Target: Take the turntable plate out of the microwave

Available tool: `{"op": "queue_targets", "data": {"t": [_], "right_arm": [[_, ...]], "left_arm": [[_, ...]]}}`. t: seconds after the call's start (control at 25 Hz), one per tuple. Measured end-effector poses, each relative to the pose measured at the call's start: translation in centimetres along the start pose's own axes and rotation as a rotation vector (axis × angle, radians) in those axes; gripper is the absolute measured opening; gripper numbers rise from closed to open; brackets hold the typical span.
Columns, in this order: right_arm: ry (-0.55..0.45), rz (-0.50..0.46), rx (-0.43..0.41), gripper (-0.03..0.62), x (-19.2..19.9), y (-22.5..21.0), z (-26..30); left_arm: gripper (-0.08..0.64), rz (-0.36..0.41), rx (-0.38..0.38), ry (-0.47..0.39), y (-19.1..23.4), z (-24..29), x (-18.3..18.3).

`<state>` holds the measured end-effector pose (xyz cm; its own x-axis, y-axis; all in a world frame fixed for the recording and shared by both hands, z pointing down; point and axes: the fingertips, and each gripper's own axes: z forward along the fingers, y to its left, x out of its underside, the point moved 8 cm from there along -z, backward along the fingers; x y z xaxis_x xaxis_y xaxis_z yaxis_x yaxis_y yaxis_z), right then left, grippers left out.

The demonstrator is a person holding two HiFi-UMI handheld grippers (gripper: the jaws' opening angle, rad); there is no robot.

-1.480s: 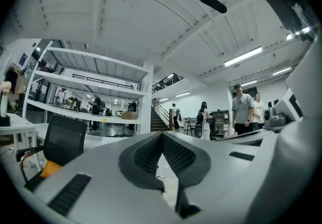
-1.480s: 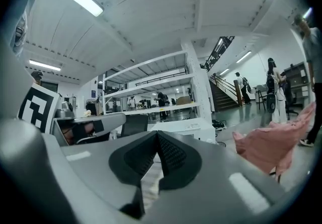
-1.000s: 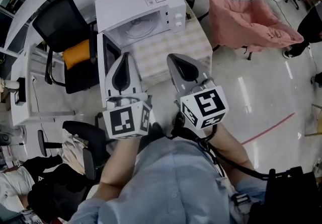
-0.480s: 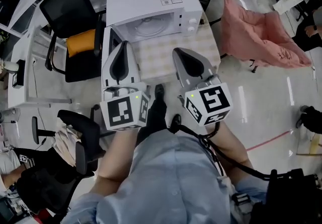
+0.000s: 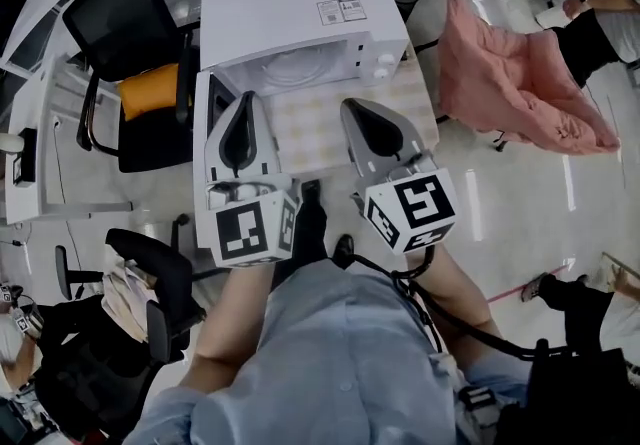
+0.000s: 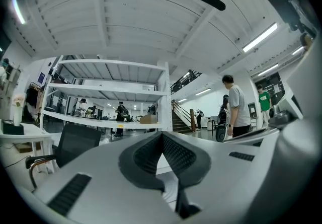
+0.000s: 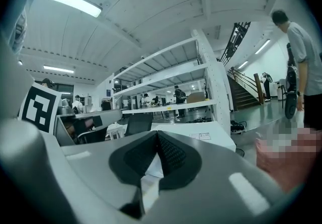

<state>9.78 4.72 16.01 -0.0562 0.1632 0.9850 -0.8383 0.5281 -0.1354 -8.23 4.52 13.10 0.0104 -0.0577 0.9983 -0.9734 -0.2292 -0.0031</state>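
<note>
Both sets of jaws are pinched shut with nothing in them. The left gripper [image 5: 247, 101] and right gripper [image 5: 347, 108] are side by side over the checked table [image 5: 330, 123], just short of the white microwave [image 5: 290, 3]. Its door's hanging open, and the turntable plate [image 5: 293, 68] is sitting inside the cavity, untouched

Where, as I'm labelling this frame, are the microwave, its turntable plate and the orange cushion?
microwave [image 5: 290, 8]: head view, on its white top.
turntable plate [image 5: 291, 67]: head view, on the glass inside the open cavity.
orange cushion [image 5: 148, 93]: head view, its middle.
</note>
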Motion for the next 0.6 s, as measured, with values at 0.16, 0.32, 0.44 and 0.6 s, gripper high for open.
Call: {"op": "queue_targets", "data": {"t": [0.16,0.32,0.44,0.6], "right_arm": [[0.017,0.008,-0.004,0.002,0.2,-0.6,2.7],[0.025,0.011,-0.01,0.002,0.0,-1.4,6.0],[0.028,0.009,-0.018,0.002,-0.1,-2.0,8.9],[0.015,-0.007,-0.018,0.002,-1.6,-2.0,12.3]], "left_arm": [[0.005,-0.009,-0.005,0.005,1.4,2.2,0.5],[0.005,-0.01,-0.004,0.004,2.9,5.0,0.9],[0.005,-0.016,-0.005,0.006,4.1,7.4,1.5],[0.005,-0.036,0.006,-0.004,6.2,9.9,1.1]]}}
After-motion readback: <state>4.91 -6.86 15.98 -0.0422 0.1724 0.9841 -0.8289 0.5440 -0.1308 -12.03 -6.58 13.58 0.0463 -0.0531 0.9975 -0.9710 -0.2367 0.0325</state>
